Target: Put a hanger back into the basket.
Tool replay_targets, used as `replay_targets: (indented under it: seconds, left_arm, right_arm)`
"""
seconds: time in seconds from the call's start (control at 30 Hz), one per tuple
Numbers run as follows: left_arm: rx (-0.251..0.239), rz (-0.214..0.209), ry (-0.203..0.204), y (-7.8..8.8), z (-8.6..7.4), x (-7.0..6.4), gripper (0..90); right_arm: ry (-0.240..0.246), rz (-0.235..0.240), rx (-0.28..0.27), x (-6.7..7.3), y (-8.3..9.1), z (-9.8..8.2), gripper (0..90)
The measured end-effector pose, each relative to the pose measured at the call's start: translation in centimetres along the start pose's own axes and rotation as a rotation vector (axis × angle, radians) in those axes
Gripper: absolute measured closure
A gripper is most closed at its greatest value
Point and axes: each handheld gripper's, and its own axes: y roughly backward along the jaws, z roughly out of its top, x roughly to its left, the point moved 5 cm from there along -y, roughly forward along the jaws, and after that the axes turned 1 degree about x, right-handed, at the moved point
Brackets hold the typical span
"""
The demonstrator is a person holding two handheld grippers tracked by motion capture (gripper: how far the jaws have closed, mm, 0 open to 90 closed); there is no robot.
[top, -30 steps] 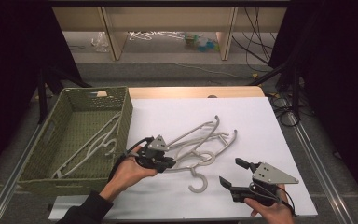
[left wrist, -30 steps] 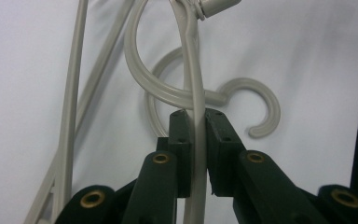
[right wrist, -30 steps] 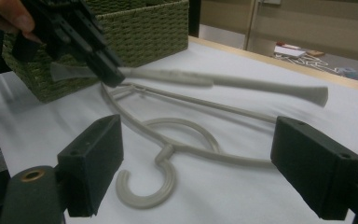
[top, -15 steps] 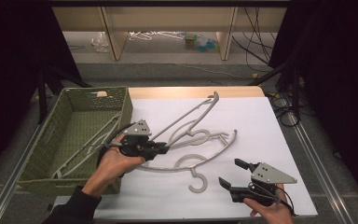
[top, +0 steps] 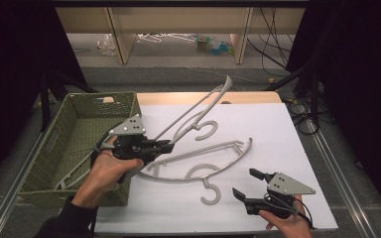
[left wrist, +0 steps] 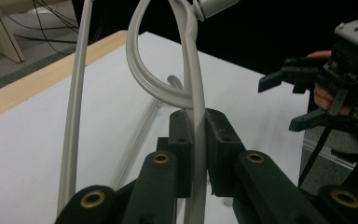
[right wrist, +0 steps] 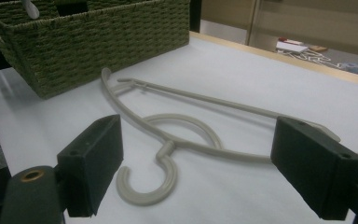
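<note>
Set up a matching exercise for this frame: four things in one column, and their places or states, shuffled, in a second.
1. left gripper
2. right gripper
3. hanger on the sheet
4. green basket

a. lying flat on the white sheet
b. jaws open, nothing between them
c. at the table's left edge
d. clamped on a raised hanger

Pairs: 1-d, 2-b, 3-a, 4-c

**A:** What else was lying around on that white tabletop [top: 278, 129]?

**B:** A beige hanger [top: 223, 147] lay flat mid-table with its hook toward the near edge. A green woven basket [top: 79, 106] sat at the left, holding at least one more pale hanger [top: 74, 171].

**A:** And behind the table?

**B:** A wooden strip [top: 178, 97] ran along the far edge. Past it were shelf uprights, white hangers on the floor [top: 158, 37] and black cables [top: 273, 29].
</note>
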Motion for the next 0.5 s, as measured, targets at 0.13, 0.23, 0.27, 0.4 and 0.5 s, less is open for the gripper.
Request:
replay_targets:
  seconds: [0.13, 0.23, 0.27, 0.4, 0.5]
  left_arm:
    - [-0.016, 0.012, -0.006, 0.7, 0.4, 0.3, 81.3]
    - [-0.025, 0.024, 0.003, 1.4, 0.4, 0.7, 81.3]
    - [-0.025, 0.024, 0.003, 1.4, 0.4, 0.7, 81.3]
    - [-0.040, 0.052, 0.002, 2.7, 0.3, 1.6, 81.3]
    - [-0.044, 0.067, 0.005, 3.2, 0.0, 2.0, 81.3]
  right_arm:
    - [0.002, 0.000, -0.001, 0.0, 0.0, 0.0, 17.7]
    - [0.003, -0.004, -0.006, 0.0, 0.0, 0.0, 17.8]
    - [0.002, -0.008, -0.009, 0.0, 0.0, 0.0, 17.8]
    - [-0.001, -0.001, 0.004, -0.1, 0.1, 0.1, 17.8]
    - [0.010, -0.005, -0.002, -0.1, 0.1, 0.1, 17.7]
